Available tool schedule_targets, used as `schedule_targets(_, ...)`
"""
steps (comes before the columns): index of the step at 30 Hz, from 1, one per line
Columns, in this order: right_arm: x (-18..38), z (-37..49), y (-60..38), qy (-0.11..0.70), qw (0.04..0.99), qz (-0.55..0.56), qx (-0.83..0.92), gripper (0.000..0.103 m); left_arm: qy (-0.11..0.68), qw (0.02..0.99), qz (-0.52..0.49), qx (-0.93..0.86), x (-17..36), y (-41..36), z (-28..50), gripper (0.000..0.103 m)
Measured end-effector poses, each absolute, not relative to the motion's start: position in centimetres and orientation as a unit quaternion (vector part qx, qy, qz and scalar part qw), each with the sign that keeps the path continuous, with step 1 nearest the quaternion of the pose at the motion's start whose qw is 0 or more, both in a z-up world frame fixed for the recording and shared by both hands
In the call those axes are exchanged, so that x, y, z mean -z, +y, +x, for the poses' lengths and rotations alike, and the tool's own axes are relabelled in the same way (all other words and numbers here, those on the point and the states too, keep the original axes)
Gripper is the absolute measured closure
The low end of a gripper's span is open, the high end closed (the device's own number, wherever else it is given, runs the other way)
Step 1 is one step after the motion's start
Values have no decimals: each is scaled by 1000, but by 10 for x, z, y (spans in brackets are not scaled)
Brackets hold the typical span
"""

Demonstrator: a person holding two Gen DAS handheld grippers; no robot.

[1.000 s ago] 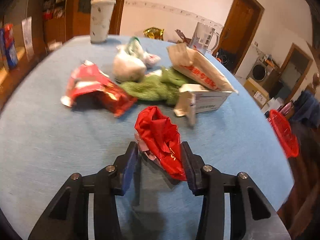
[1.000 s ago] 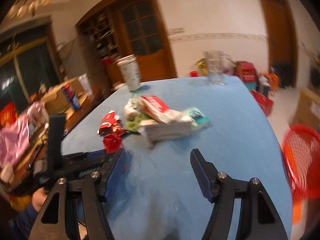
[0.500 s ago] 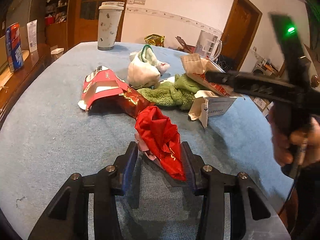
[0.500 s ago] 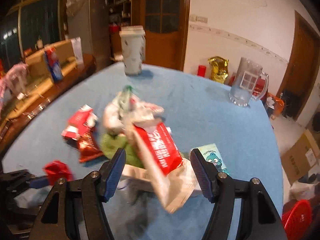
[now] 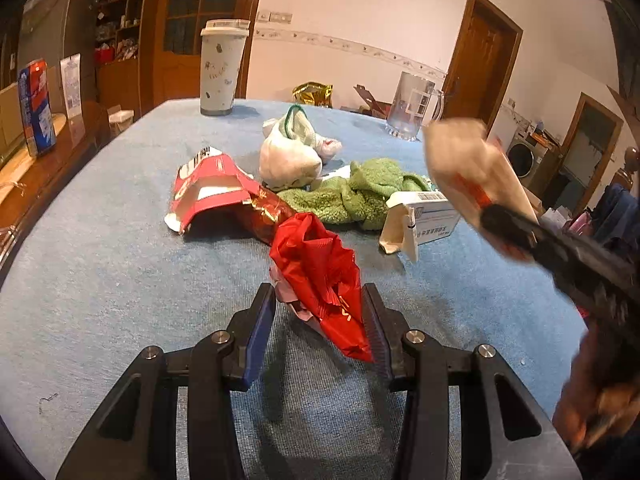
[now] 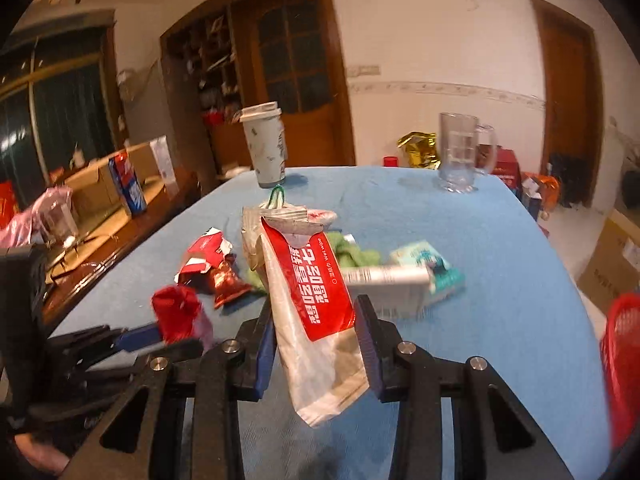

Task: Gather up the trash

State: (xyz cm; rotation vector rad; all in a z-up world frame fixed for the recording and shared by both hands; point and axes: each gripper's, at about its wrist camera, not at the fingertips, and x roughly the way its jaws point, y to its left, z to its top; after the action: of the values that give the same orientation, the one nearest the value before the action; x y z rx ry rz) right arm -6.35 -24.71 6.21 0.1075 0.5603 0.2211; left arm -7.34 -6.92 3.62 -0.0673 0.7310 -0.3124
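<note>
Above the table (image 6: pixel 500 240), each hand-held gripper is clamped: left (image 5: pixel 319 312) on red wrapper (image 5: pixel 320 276), right (image 6: pixel 318 320) on wet-wipe pack (image 6: pixel 316 304).

Black hand-held gripper (image 5: pixel 319 322), blue finger pads (image 5: pixel 260 330), silver screws.

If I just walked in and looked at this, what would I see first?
Probably the two claws holding trash over the blue table. The left claw pinches a crumpled red wrapper, and the right claw pinches a red-and-white wet wipe packet. Behind them, a messy pile lies mid-table, with a green cloth and a white box.
</note>
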Motion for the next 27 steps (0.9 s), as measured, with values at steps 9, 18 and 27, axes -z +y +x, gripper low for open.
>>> schedule_targets(9, -45, -90, -263, 248, 959, 107, -87, 62, 326, 936, 17, 133, -39, -84, -84, 60)
schedule_targets(18, -44, -94, -262, 238, 962, 98, -93, 62, 316, 939, 21, 131, -40, -85, -89, 60)
schedule_targets(27, -43, -94, -259, 239, 961, 92, -103, 62, 310, 942, 30, 124, -40, -88, -93, 60)
